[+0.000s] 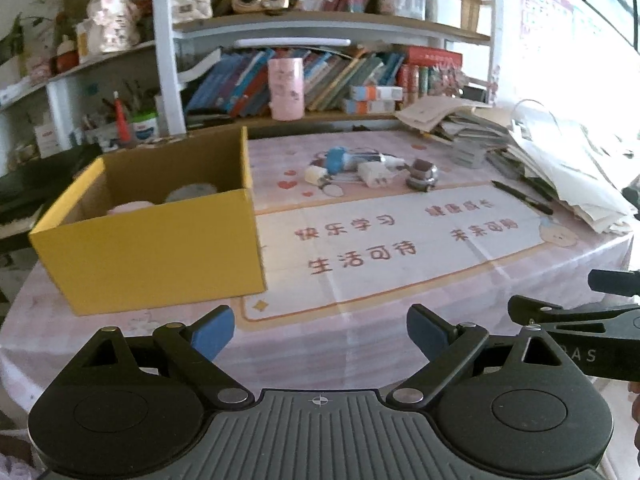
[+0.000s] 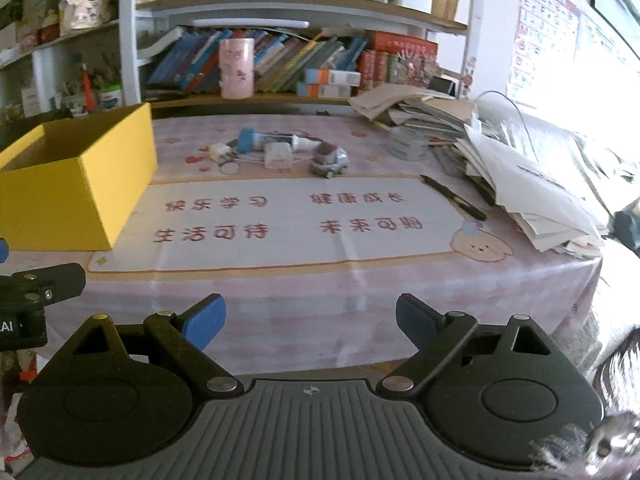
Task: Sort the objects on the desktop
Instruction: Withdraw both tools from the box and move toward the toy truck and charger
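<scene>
A yellow cardboard box [image 1: 152, 248] [image 2: 72, 192] stands on the left of the desk with a pink thing and a pale round thing inside. Beyond the mat lies a small cluster: a blue-and-white tube-like item [image 1: 340, 160] [image 2: 256, 140], a white charger [image 1: 374, 174] [image 2: 278, 154], a small toy car [image 1: 421, 175] [image 2: 330, 160]. A black pen [image 1: 522, 197] [image 2: 452, 197] lies to the right. My left gripper [image 1: 320, 330] is open over the desk's near edge, holding nothing. My right gripper [image 2: 311, 320] is open too, empty, beside the left one.
A printed mat [image 1: 400, 248] [image 2: 288, 224] covers the desk's middle. A sprawling stack of papers and books [image 1: 560, 168] [image 2: 520, 168] fills the right side. Shelves with books and a pink cup [image 1: 285, 89] [image 2: 237, 68] rise behind the desk.
</scene>
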Demonstrator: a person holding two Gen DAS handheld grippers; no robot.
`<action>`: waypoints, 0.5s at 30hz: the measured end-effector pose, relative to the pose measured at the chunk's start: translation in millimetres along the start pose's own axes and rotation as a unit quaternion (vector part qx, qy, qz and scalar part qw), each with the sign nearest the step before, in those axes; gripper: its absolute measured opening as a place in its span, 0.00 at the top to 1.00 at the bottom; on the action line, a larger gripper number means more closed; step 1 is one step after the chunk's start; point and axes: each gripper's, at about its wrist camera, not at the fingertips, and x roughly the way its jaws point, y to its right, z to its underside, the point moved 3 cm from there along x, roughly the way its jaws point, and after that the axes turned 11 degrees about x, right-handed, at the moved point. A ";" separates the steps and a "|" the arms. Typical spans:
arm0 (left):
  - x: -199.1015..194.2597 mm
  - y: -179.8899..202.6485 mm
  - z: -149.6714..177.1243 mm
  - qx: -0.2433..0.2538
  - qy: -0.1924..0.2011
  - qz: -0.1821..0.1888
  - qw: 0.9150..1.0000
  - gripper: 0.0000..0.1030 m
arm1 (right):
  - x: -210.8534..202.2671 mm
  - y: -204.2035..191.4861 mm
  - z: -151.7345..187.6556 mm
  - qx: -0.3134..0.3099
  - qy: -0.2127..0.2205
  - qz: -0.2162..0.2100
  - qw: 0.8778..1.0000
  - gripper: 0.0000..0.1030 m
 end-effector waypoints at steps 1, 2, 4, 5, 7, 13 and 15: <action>2.8 1.6 -1.4 0.001 -0.001 0.003 1.000 0.07 | 1.8 2.9 -0.6 0.001 -0.001 0.003 1.000 0.11; 5.1 4.3 -2.6 0.003 -0.001 0.006 1.000 0.07 | 3.0 5.0 -1.1 0.002 -0.003 0.006 1.000 0.11; 10.3 8.6 -5.9 0.006 0.000 0.011 1.000 0.07 | 6.7 9.6 -2.5 0.004 -0.005 0.010 1.000 0.11; 13.2 10.8 -7.8 0.007 0.000 0.012 1.000 0.07 | 8.7 11.6 -3.2 0.004 -0.006 0.012 1.000 0.11; 18.5 14.3 -11.2 0.009 0.000 0.015 1.000 0.07 | 13.0 15.4 -5.4 0.004 -0.008 0.014 1.000 0.11; 38.0 25.4 -23.8 0.013 -0.003 0.015 1.000 0.07 | 31.6 25.1 -15.4 0.002 -0.012 0.013 1.000 0.11; 45.1 29.0 -28.9 0.014 -0.004 0.014 1.000 0.07 | 40.1 28.8 -20.4 -0.001 -0.015 0.011 1.000 0.11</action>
